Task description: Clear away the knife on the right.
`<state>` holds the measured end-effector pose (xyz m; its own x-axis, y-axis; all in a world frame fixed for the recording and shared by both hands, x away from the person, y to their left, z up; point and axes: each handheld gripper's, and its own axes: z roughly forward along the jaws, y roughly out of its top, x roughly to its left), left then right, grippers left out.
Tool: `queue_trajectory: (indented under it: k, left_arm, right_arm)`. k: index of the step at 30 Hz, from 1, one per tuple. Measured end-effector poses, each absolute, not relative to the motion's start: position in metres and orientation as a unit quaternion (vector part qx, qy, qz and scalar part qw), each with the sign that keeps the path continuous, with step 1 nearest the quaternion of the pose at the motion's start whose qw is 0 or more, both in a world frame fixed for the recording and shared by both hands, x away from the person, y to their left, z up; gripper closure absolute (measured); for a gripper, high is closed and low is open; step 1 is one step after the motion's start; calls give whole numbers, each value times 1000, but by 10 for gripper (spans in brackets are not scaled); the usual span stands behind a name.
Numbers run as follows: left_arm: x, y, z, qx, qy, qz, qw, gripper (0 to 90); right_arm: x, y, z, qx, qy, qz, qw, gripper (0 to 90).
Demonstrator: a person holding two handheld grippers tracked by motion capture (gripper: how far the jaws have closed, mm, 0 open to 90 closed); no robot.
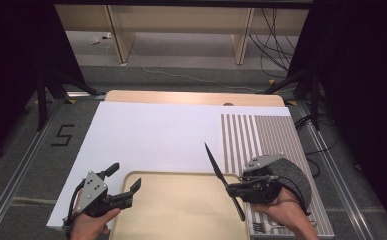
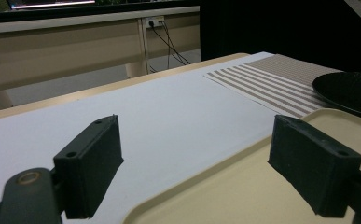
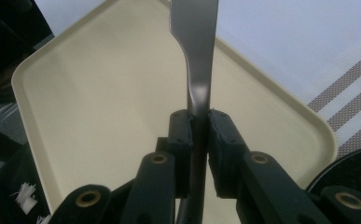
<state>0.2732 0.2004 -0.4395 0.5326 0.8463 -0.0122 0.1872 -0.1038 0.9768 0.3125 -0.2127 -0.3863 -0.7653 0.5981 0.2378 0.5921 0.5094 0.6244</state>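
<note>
The knife [image 1: 224, 180] I'm working with is dark and slim, with a long blade that tapers to a sharp point and a thin straight handle. In the right gripper view its metal [image 3: 197, 70] shows a dull grey sheen, broad at the blade and narrowing down through a curved neck into the shank.

I take the beige tray [image 1: 181, 220] as my landmark. The knife hangs above the tray's right edge, its tip angled up and away past the tray's far right corner, its handle end slanting down over the tray's right rim. It is lifted off the surface, not lying in the tray.

My right gripper [image 1: 233, 189] is clenched on the knife: in its own view both black pads [image 3: 180, 135] press against the narrow shank from either side, with no gap showing, so the jaws stand nearly together. The hand behind it sits just right of the tray, over a black plate [image 1: 296, 180] on the striped placemat [image 1: 261, 135].

My left gripper [image 1: 126, 181] hovers at the tray's near left corner with its jaws spread wide and nothing between them; in the left gripper view one jaw sits over the white sheet [image 2: 169, 116] and the other over the tray's rim [image 2: 225, 161], touching neither that I can tell.
</note>
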Motion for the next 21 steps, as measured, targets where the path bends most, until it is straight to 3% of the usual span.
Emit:
queue_trajectory:
  k: [21]
  left_arm:
    - [273,200,-439,678,381,299,553,164]
  right_arm:
    - [294,-199,-404,345,876,337,-21,808]
